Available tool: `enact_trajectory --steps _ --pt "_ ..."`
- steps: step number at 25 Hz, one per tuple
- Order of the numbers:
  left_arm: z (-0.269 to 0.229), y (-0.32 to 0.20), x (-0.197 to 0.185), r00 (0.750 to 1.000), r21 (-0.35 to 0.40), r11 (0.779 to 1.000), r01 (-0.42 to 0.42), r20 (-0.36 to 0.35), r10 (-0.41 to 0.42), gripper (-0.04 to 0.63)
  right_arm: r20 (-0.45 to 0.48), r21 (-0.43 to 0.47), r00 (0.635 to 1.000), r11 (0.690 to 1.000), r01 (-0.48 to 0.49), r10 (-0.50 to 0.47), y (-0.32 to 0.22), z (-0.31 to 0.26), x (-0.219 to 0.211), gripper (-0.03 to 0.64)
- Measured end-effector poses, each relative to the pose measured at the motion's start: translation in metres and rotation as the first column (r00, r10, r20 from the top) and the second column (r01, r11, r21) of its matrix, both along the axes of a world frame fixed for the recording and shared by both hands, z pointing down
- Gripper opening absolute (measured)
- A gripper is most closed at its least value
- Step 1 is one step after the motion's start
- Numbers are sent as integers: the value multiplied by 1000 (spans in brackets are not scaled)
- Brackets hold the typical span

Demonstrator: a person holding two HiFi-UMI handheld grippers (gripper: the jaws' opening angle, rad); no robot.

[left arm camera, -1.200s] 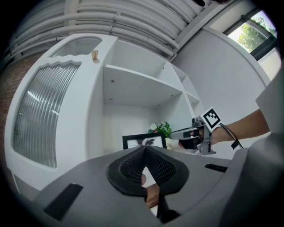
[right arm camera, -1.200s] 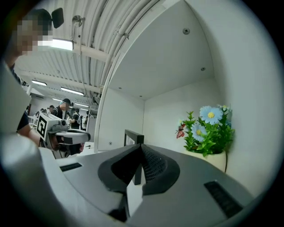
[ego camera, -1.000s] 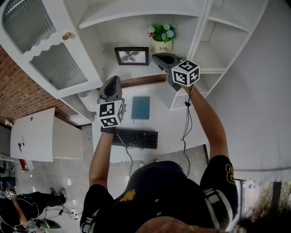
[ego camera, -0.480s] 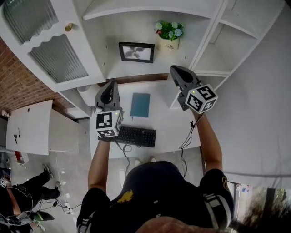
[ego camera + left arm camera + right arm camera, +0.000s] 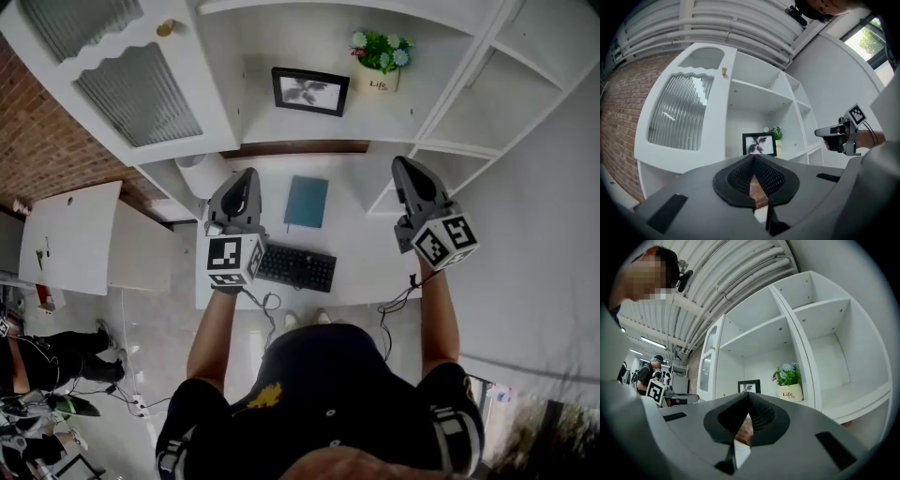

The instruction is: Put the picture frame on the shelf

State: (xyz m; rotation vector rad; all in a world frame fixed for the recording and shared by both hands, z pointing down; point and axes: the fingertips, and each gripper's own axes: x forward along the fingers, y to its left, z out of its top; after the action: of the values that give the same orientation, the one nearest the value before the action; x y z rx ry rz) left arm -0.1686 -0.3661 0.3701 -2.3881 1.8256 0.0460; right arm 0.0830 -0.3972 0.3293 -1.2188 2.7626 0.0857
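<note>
Tongs are both sitting closed, gripping nothing. You're holding the left tongs point(image 5: 246, 174) in front of the flower pot point(image 5: 381, 80) and off to its left, the right tongs point(image 5: 405, 161) straight in front of it, both over the desk point(image 5: 361, 246). Picture frame point(image 5: 310, 91) is standing upright on the shelf point(image 5: 281, 131), just left of the flower pot, not touching it.

Head view looks steeply down from above the person onto the desk point(image 5: 361, 246) and far shelf point(image 5: 309, 133). Left and right gripper views face about level at it from farther back. All three share the picture frame point(image 5: 310, 91) and flower pot point(image 5: 380, 82).
</note>
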Motion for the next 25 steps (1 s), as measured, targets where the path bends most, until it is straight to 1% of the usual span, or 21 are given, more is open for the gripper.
enact_trajectory --steps 5,9,11,19,25 --pt "10 9 -13 999 -6 999 41 2 -41 18 25 13 998 998 -57 57 8 8 13 6" --pt "11 19 -17 998 -2 999 54 36 -54 18 57 4 993 995 -104 103 16 13 25 6" --pt "12 22 -17 998 -4 999 53 42 -52 18 66 5 990 992 -123 123 20 13 31 6" --pt "31 40 -30 996 -44 996 84 -5 -84 18 23 14 985 985 -170 169 42 23 39 6" --pt "42 46 -34 996 -65 994 90 -7 -91 18 14 6 985 985 -172 172 51 31 36 6"
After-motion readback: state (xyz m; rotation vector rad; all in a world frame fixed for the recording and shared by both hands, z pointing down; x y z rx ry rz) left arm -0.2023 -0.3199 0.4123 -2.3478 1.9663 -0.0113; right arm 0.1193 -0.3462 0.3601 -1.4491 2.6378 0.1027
